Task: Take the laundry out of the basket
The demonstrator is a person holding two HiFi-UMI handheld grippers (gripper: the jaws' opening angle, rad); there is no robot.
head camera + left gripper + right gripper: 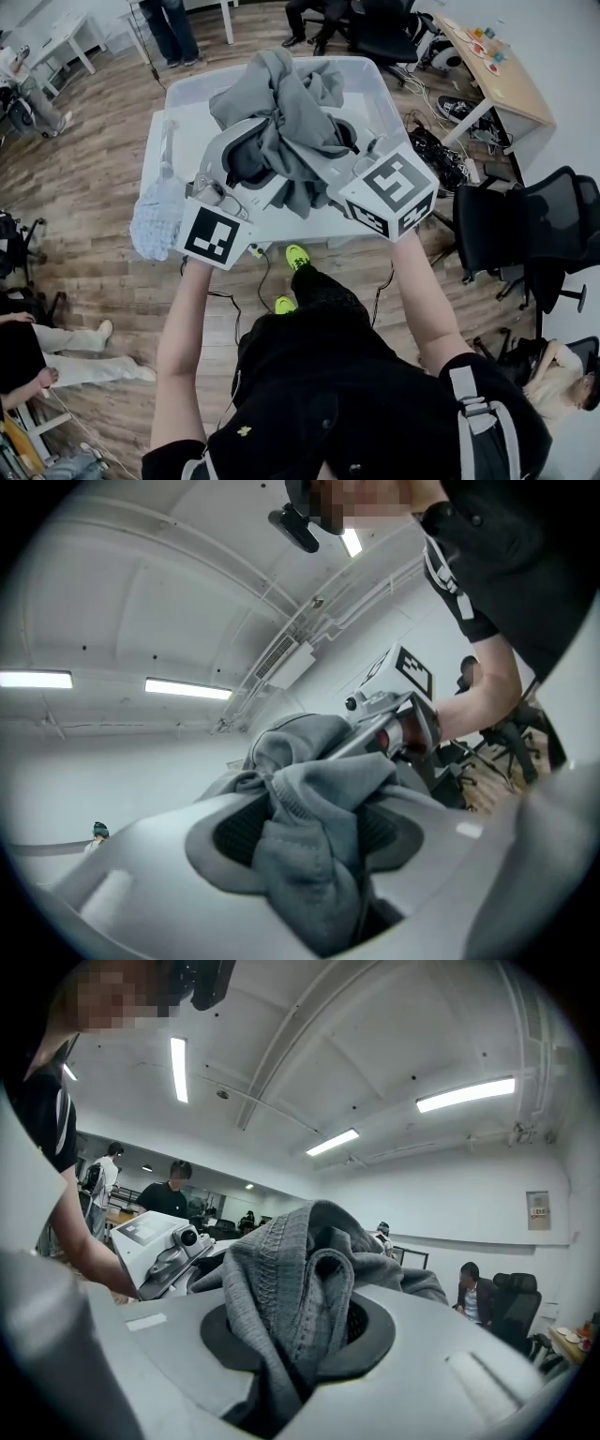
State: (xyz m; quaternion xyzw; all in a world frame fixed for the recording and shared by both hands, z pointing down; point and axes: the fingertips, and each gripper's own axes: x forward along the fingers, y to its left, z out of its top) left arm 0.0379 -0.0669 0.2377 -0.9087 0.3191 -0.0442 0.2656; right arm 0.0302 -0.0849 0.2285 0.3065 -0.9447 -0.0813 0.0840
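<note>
Left gripper (309,834), right gripper (298,1327): grey garment (281,103) between jaws.

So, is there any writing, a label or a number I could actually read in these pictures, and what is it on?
No text here can be read.
Marker cube at the head view's left: a black-and-white square pattern, no letters.
Marker cube at its right: a pattern only, too.
Wall notice in the right gripper view: too small to read.
White print on the person's black shirt: cut off, unreadable.
</note>
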